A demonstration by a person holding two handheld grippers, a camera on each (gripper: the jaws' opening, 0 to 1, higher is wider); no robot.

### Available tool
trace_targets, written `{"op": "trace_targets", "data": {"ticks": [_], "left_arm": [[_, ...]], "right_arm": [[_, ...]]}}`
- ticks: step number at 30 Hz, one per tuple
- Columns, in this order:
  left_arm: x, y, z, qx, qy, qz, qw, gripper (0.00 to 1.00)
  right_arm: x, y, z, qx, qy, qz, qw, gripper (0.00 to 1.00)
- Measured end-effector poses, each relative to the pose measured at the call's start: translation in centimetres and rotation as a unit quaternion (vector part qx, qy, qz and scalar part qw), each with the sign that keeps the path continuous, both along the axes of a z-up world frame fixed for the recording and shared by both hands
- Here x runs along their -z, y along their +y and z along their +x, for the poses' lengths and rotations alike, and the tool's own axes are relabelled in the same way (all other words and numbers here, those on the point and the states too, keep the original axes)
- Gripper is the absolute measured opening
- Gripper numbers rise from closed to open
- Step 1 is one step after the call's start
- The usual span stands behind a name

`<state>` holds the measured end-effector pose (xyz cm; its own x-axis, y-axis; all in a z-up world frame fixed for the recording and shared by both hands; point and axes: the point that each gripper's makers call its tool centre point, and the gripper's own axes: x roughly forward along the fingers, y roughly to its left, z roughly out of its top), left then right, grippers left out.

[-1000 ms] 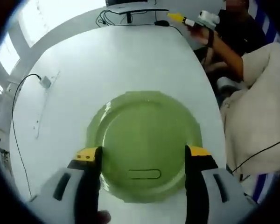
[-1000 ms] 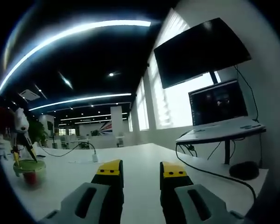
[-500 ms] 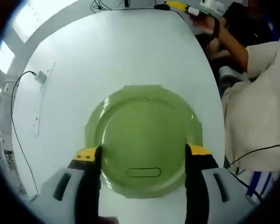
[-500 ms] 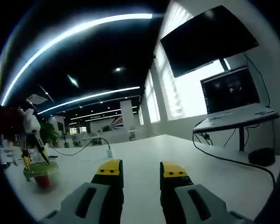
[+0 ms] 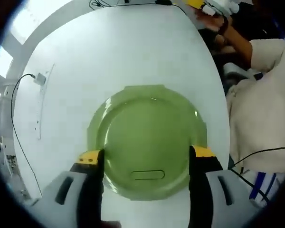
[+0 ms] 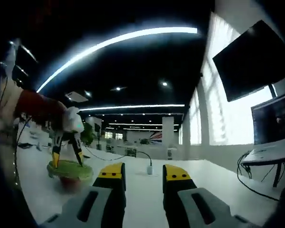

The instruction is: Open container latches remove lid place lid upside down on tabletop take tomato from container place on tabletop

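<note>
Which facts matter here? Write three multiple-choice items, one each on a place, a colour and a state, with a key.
1. Where does the left gripper hang?
A. Over the green lid
B. Over a keyboard
C. Over the floor

2. What colour are its fingertips?
A. Red
B. Blue
C. Yellow

3. How is the lid?
A. Upside down on the white table
B. On the container
C. Gripped by the right gripper

Key:
1. A, the lid lies under its spread jaws in the left gripper view.
2. C, both tips are yellow.
3. B, the right gripper view shows the lid atop the container, red showing beneath.
</note>
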<state>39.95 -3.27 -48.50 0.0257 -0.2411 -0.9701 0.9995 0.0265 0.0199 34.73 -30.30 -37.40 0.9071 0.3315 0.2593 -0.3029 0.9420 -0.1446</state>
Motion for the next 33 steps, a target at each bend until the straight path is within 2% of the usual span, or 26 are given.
{"op": "trace_targets", "data": {"ticks": [5,11,13,17,18,22,26,30,33], "left_arm": [[0.0,0.0,-0.1,-0.001,0.000,-0.004,1.0000,0.66],[0.0,0.0,-0.1,-0.002,-0.001,-0.007,1.0000,0.66],[-0.1,0.0,-0.1,-0.002,-0.001,-0.006,1.0000,0.66],[0.0,0.0,-0.2,-0.002,-0.001,-0.001,1.0000,0.66],[0.0,0.0,-0.2,-0.002,-0.001,0.000,1.0000,0.66],[0.0,0.0,-0.2,-0.003,-0.001,0.005,1.0000,0.66],[0.0,0.0,-0.3,-0.003,-0.001,0.006,1.0000,0.66],[0.0,0.0,-0.3,-0.005,-0.001,0.004,1.0000,0.66],[0.0,0.0,-0.3,-0.005,-0.001,0.001,1.0000,0.66]], "right_arm": [[-1.9,4.5,-0.7,-0.052,-0.041,-0.068,0.9954,0.25],[-1.3,7.9,-0.5,-0.081,-0.045,-0.127,0.9876,0.25],[-1.2,9.4,-0.7,-0.104,-0.055,-0.147,0.9821,0.25],[-0.9,12.3,-1.3,-0.127,-0.093,-0.222,0.9623,0.27],[-0.6,13.2,-1.5,-0.141,-0.092,-0.232,0.9581,0.27],[-0.3,14.8,-1.6,-0.153,-0.123,-0.269,0.9428,0.28],[-0.3,17.5,-2.5,-0.158,-0.179,-0.320,0.9169,0.29],[1.0,20.5,-3.6,-0.195,-0.205,-0.359,0.8892,0.29],[1.6,21.7,-4.1,-0.215,-0.209,-0.361,0.8830,0.29]]}}
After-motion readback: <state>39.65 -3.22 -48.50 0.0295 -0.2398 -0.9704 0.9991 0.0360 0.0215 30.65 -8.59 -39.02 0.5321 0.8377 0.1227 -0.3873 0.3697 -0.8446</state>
